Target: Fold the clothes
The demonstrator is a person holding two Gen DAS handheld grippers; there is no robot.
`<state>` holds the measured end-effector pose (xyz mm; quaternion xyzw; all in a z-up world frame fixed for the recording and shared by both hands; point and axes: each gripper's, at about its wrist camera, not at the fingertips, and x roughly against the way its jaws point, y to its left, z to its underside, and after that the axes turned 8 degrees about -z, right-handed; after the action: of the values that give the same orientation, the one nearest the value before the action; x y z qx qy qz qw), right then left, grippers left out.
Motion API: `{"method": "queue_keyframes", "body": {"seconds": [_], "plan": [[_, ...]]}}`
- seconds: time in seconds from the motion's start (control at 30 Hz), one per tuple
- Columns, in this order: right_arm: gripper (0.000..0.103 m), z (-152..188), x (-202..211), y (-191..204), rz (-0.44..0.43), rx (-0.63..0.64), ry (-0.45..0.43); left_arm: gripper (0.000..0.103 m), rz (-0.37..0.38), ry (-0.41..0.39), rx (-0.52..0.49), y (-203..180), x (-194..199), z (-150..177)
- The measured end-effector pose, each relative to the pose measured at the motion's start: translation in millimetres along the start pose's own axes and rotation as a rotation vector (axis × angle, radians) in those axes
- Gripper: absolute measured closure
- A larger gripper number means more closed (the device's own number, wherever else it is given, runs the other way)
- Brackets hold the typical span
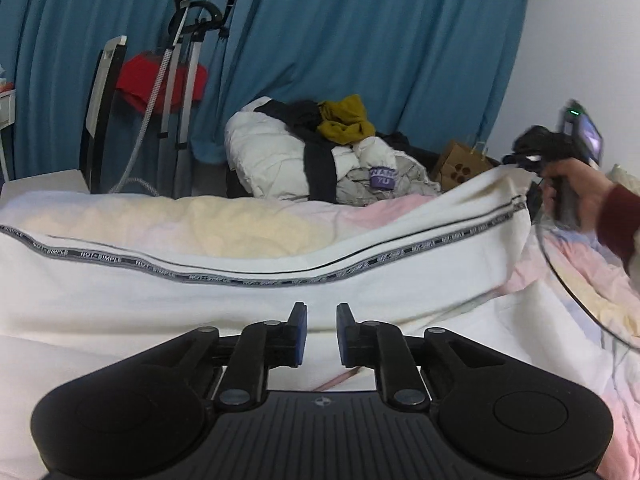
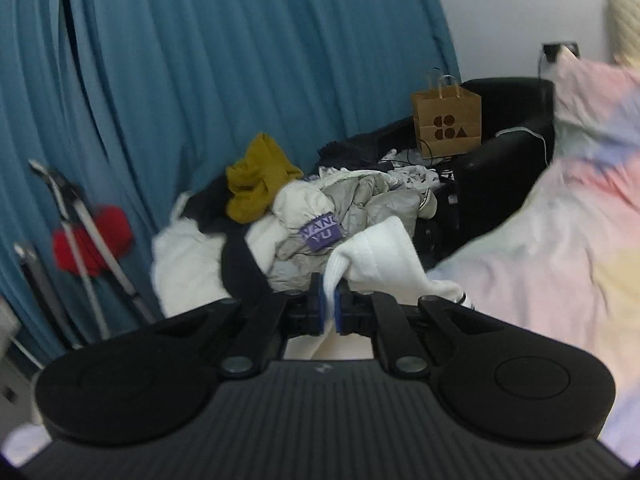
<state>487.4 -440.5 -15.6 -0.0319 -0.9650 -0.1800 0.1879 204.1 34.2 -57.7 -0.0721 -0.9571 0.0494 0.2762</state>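
My right gripper (image 2: 329, 300) pinched on the white garment (image 1: 256, 280), my left gripper (image 1: 321, 320) open just before it, holding nothing; paper bag (image 2: 447, 120) clear only in right view

Bed (image 1: 580, 304) under pastel pink-and-yellow cover, spread with white garment (image 1: 200, 292) trimmed in lettered tape, right end lifted. Beyond far edge, heap of clothes (image 1: 320, 160), brown paper bag (image 2: 446, 120) to right.

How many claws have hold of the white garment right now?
1. The right claw is shut on a bunched end of the white garment, lifting it. The left claw is open above the cloth, gripping nothing.
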Motion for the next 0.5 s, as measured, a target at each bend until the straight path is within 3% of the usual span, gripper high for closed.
{"method": "queue_keyframes", "body": {"seconds": [0.07,0.2,0.23,0.3,0.37,0.5], "plan": [[0.094,4,-33,5,0.048,0.046,0.042,0.087,-0.002,0.013,0.010,1,-7,2],[0.091,25,-59,-6,0.018,0.009,0.107,0.086,0.010,0.031,0.025,1,-15,6],[0.086,30,-59,-8,0.012,0.005,0.113,0.086,0.012,0.031,0.024,1,-16,6],[0.064,37,-52,-8,0.003,0.013,0.116,0.085,0.014,0.030,0.036,1,-14,6],[0.036,43,-38,-4,-0.011,0.038,0.109,0.084,0.019,0.025,0.049,2,-11,6],[0.030,60,-1,2,-0.058,0.041,0.088,0.080,0.012,0.032,0.079,4,-8,6]]}}
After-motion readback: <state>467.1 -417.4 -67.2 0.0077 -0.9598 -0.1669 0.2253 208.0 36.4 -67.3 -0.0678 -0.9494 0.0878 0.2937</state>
